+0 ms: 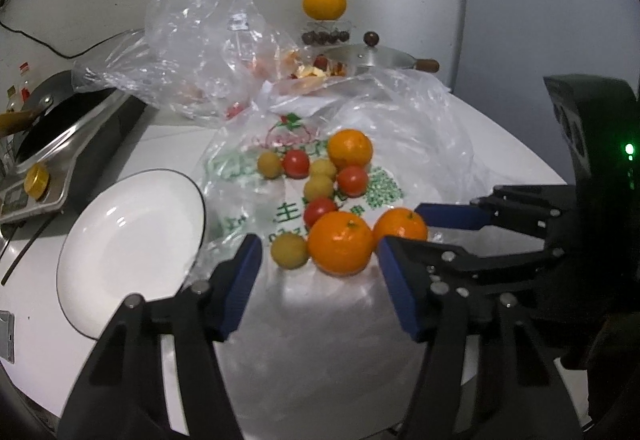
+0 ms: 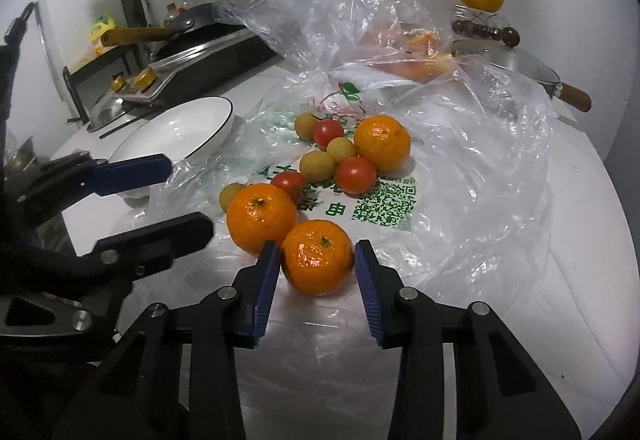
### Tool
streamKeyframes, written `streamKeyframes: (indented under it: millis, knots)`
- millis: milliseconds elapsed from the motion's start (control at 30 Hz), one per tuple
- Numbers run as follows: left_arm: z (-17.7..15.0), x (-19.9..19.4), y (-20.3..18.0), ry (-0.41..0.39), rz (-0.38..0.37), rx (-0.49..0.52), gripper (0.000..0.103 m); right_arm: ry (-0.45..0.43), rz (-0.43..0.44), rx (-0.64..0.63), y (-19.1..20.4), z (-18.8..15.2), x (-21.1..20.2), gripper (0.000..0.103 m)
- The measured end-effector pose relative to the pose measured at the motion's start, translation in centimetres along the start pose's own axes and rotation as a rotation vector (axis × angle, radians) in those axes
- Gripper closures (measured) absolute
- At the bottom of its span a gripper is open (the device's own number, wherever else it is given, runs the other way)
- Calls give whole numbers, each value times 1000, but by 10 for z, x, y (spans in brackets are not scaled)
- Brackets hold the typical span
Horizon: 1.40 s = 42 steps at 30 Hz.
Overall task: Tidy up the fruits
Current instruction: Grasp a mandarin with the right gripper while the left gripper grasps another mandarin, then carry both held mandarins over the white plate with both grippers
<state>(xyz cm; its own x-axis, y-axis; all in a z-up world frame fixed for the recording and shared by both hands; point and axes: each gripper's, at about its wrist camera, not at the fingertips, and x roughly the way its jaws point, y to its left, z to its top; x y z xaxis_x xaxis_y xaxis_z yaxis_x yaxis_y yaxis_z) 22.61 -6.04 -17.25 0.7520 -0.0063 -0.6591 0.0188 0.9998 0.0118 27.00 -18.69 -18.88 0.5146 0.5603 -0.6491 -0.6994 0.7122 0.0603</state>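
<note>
white plate (image 1: 132, 236): sitting at the left on the white table (image 2: 580, 280), its rim lying over the edge of the printed plastic bag (image 2: 384, 200).
left gripper (image 1: 320, 260): hovering with jaws spread; a mandarin (image 1: 340, 242) is lying just ahead of the gap, between the blue pads without touching either, and a yellow-green fruit (image 1: 289, 250) is sitting just beside it on the left.
fruit pile: cherry tomatoes (image 2: 356, 174), small yellow-green fruits and a third mandarin (image 2: 382, 142) are clustering on the bag behind the two front mandarins.
right gripper (image 2: 316, 266): jaws standing close on either side of the nearest mandarin (image 2: 318, 256); the pads are looking right against its skin, though i cannot tell whether they are pressing.
pot lid (image 2: 508, 60): lying far right.
</note>
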Motion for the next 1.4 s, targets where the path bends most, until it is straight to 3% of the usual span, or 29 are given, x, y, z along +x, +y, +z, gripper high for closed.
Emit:
streamKeyframes:
  millis: [533, 633, 800, 1167, 1400]
  knots:
    - [12, 34, -18, 42, 5, 81, 42, -68, -18, 73, -42, 0, -32, 63]
    - [11, 41, -24, 54, 4, 116, 53, -69, -14, 76, -43, -2, -33, 63]
    - [11, 46, -25, 58, 23, 139, 54, -67, -14, 79, -42, -2, -32, 63]
    - [8, 40, -18, 46, 12, 108, 60, -87, -33, 66, -34, -1, -42, 63]
    - [13, 18, -16, -8, -13, 92, 60, -96, -47, 58, -25, 1, -51, 63]
